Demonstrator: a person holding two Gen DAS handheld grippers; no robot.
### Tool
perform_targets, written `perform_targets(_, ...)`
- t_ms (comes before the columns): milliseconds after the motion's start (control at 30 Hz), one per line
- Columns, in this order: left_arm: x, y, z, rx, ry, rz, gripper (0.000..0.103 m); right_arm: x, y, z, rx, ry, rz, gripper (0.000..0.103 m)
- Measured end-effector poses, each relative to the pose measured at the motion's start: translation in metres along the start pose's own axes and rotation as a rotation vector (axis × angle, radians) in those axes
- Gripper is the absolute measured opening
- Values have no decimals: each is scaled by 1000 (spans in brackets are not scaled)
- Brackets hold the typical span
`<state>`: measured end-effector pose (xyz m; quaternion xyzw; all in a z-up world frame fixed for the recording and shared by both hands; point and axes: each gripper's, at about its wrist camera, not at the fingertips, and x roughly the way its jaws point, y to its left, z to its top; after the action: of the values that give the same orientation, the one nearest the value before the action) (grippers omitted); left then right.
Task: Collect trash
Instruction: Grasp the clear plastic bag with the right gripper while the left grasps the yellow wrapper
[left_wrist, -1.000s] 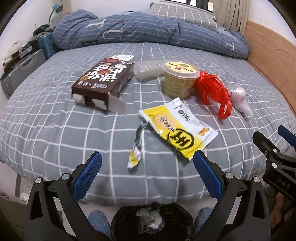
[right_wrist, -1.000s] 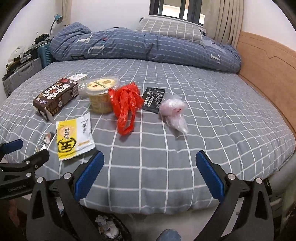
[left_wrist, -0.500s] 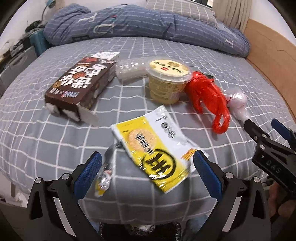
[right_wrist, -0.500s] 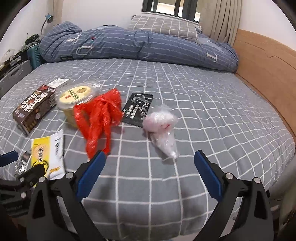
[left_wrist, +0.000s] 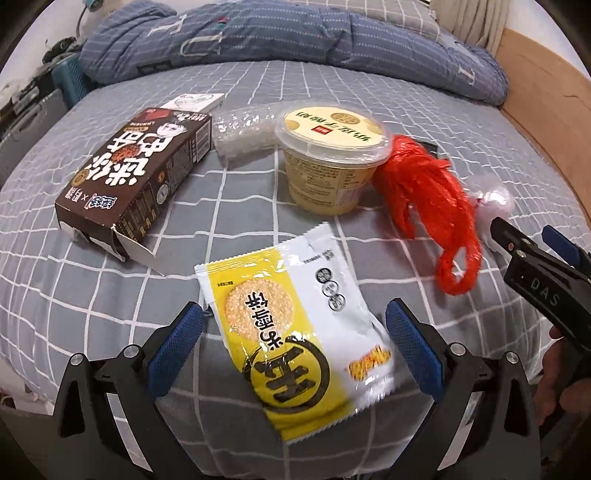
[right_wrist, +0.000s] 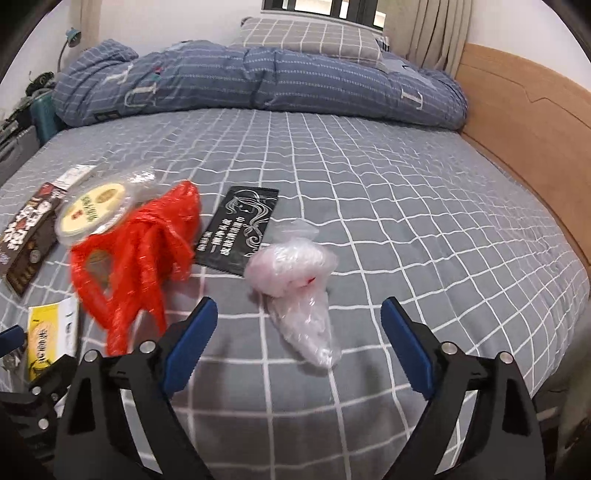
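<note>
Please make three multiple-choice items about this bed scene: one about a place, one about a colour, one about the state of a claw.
1. What lies between the left claw's fingers?
A. the yellow snack packet
B. the brown carton
C. the lidded cup

2. What colour is the crumpled bag beside the lidded cup?
A. green
B. red
C. black

3. How does the right claw stand?
A. shut on the clear bag
B. shut on nothing
C. open, holding nothing

Key: 1 A, the yellow snack packet lies between the blue pads of the left claw. 2 B, the red bag touches the lidded cup. 3 C, the right claw stands wide, the clear bag lying untouched before it.
</note>
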<state>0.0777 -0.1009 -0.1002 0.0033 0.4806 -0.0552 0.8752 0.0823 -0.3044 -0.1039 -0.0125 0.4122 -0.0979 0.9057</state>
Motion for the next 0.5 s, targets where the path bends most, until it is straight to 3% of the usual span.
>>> perform_targets(300, 14, 3, 1, -11, 31, 22, 92, 32, -5, 10, 33, 51, 13, 78)
perform_targets(500, 20, 7, -2, -34, 42, 4, 83, 49, -2, 16, 46, 95, 30, 61)
